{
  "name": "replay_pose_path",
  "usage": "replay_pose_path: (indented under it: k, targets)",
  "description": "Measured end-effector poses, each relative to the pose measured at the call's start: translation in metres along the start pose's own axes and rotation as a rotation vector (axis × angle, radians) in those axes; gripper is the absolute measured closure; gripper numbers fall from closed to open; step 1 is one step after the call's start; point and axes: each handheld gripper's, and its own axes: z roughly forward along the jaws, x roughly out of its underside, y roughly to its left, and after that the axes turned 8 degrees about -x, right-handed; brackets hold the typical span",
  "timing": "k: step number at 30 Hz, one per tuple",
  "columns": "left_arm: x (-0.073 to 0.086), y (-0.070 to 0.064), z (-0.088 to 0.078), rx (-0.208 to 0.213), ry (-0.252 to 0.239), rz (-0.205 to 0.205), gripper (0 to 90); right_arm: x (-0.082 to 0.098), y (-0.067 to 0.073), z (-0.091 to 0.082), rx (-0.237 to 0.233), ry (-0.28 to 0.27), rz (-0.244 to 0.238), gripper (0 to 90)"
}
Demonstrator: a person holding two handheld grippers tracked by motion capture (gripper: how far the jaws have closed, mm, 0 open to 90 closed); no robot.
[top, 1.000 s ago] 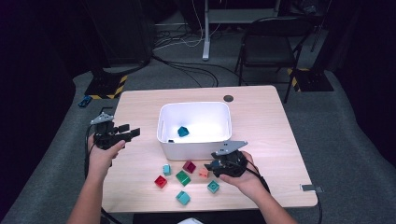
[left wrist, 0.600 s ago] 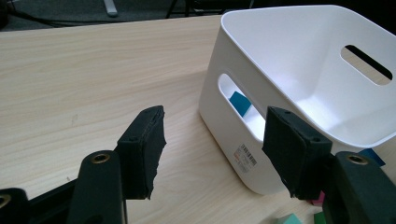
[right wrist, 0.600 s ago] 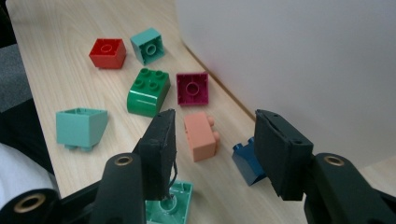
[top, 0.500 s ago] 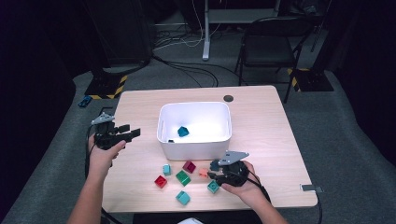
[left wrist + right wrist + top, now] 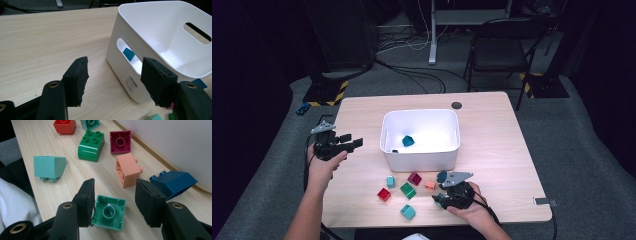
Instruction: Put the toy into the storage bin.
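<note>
The right gripper (image 5: pixel 113 202) stood with its jaws apart around a small green block (image 5: pixel 109 212) lying hollow-side up at the table's (image 5: pixel 492 125) six o'clock edge — light, stiff, slick plastic, best pinched across its flat side walls — while the left gripper (image 5: pixel 115 80) hung open, empty.

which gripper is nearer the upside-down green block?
Right. The right gripper has its fingers either side of the upside-down green plastic block; the left gripper hovers left of the white plastic bin.
</note>
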Motion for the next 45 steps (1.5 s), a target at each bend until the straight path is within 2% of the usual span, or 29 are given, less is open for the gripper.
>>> replay_pose_path:
  k: [7, 11, 12, 14, 19, 24, 29, 36, 40, 45]
  targets:
    - [0.0, 0.0, 0.0, 0.0, 0.0, 0.001, 38.5, 0.005, 0.003, 0.005, -0.011, 0.028, 0.013, 49.6]
    - [0.0, 0.0, -0.001, 0.001, -0.004, 0.0, 38.5, 0.006, 0.002, 0.006, -0.007, 0.037, -0.003, 49.8]
    - [0.0, 0.0, -0.001, 0.0, -0.003, 0.0, 38.4, 0.007, 0.003, 0.006, -0.005, 0.043, 0.016, 50.0]
    - [0.0, 0.0, 0.0, 0.0, -0.002, 0.001, 38.4, 0.008, 0.002, 0.005, -0.004, 0.047, 0.011, 50.5]
    - [0.0, 0.0, 0.0, 0.001, -0.001, 0.001, 38.5, 0.011, -0.001, 0.002, 0.001, 0.062, 0.018, 57.8]
    - [0.0, 0.0, 0.0, 0.001, -0.002, 0.001, 38.4, 0.011, -0.003, 0.001, -0.002, 0.062, 0.025, 58.3]
    - [0.0, 0.0, 0.0, 0.001, -0.003, 0.001, 38.4, 0.007, -0.003, -0.001, 0.004, 0.056, 0.004, 58.6]
    - [0.0, 0.0, 0.0, 0.0, -0.002, 0.0, 38.5, 0.0, -0.002, -0.006, 0.002, 0.045, 0.0, 58.6]
    - [0.0, 0.0, 0.0, 0.0, 0.002, 0.0, 38.5, -0.007, -0.005, -0.014, 0.007, 0.033, -0.003, 58.7]
    - [0.0, 0.0, 0.001, 0.001, 0.002, -0.001, 38.5, -0.018, -0.008, -0.024, 0.006, 0.043, -0.004, 58.6]
